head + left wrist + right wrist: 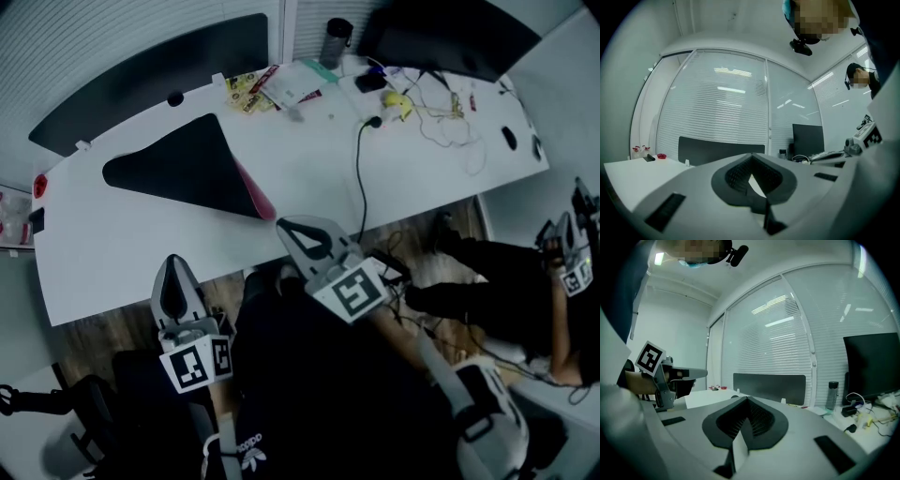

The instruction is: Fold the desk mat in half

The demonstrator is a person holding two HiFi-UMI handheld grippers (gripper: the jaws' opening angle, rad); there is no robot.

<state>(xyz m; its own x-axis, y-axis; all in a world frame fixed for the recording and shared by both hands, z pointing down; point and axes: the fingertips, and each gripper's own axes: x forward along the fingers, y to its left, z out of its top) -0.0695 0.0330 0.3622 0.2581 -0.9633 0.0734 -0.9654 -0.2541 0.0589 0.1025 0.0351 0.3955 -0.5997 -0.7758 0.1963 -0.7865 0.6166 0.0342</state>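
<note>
Black desk mat (187,164) lies doubled into a triangle on the white desk (141,253), pink underside showing at its right edge, so the fold looks made; at most its edges want squaring. Left gripper (175,264) and right gripper (284,226) hover short of the desk, jaws together, empty

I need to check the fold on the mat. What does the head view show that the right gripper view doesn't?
Only the head view: the desk mat lying on the white table, a black triangular shape with a pink edge at its right, and a black cable running off the table's near edge.
Only the right gripper view: the ceiling, and the right gripper seen along its own jaws, shut with nothing between them.
Both: the left gripper, the bottle, the monitor and the dark panel behind the table.
</note>
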